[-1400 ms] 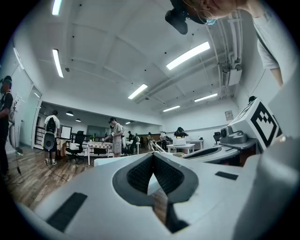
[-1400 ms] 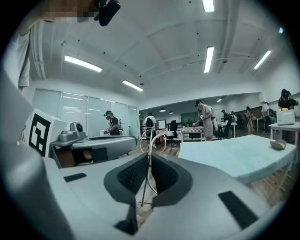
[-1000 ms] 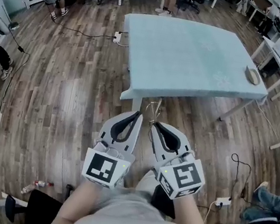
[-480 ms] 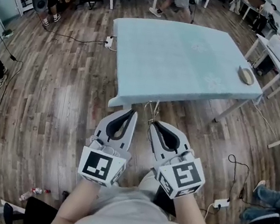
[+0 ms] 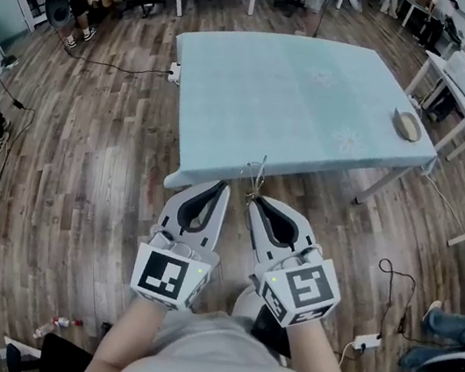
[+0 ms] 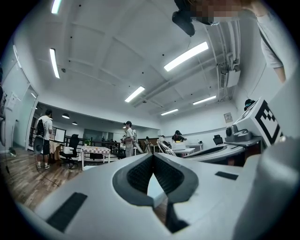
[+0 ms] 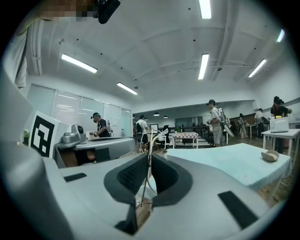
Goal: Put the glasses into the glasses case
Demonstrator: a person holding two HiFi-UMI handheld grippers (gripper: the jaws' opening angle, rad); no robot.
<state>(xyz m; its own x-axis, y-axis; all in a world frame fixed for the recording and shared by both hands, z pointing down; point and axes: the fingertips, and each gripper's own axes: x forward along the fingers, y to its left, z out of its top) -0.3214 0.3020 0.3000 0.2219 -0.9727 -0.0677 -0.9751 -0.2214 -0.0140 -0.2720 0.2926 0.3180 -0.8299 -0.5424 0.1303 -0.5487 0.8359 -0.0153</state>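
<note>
Obs.: the right gripper (image 7: 149, 157) has its jaws pinched together on a thin wire part of the glasses (image 7: 151, 140), which stand up out of the jaw tips. In the head view they show as a fine loop, seen against the near edge of the table (image 5: 274, 99) at frame centre. The left gripper (image 6: 153, 156) is closed tip to tip with nothing between the jaws, and is held just beside the right one. The glasses case (image 5: 410, 126), tan and oval, lies near the table's right edge, in the upper right of the head view, well apart from both grippers. Whether its lid is open cannot be made out. Assessment: carry stage, nothing placed yet. Risks: (1) the hold is on one slim wire only, so the frame could pivot or slip during the reach to the right and drop onto the wooden floor (image 5: 82, 181) before the table is under it. (2) Too hard a squeeze may bend the wire. (3) The case sits close to the table edge, so a push from the descending glasses or jaws could slide it off, the more so if the left gripper does not steady it. (4) If the case is shut, the left gripper has to open it first, and it cannot take hold until its jaws are spread.
</note>
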